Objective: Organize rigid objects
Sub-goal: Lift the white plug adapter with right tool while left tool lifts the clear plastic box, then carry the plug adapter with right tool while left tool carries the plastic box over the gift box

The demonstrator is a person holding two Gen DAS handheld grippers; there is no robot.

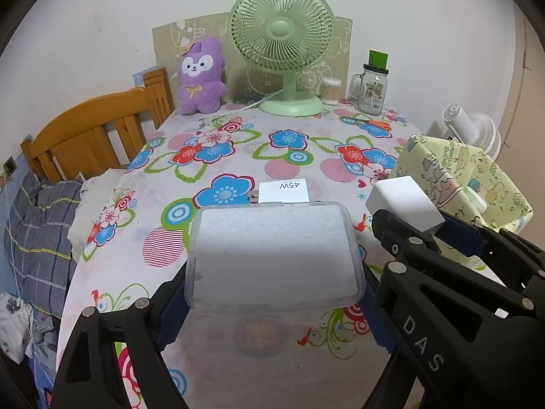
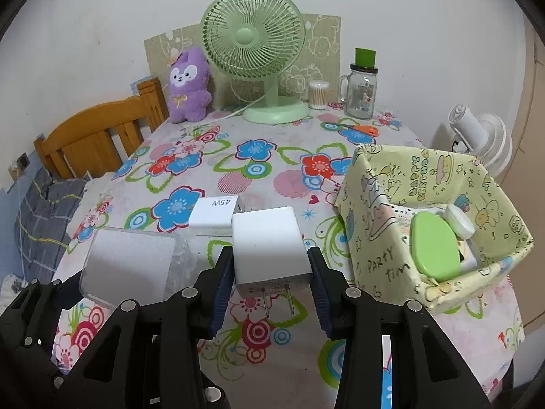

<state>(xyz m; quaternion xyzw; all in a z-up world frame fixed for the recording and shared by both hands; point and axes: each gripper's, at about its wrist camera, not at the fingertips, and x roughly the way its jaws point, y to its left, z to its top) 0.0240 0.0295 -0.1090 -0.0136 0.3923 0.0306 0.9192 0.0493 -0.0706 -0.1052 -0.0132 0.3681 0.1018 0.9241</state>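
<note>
Fabric basket, yellow with cartoon print, stands open-topped on the floral tablecloth at about 3 o'clock of the right gripper, near but apart from it; a green oval case and a white round pot already lie inside. Judged the destination, it is far closer to the right hand than to the left.

Clear plastic box, lidded and rectangular, is clamped across its short sides by the left gripper, jaws wide; its long axis runs 9 to 3 o'clock, lid facing the camera.

White charger is pinched by the right gripper on its two flanks, jaws narrow. Its long axis runs 12 to 6, prongs pointing to 6, back toward the hand, off the cloth.

A second charger marked 45W lies flat on the cloth at 11 o'clock of the held one, ungripped
</note>
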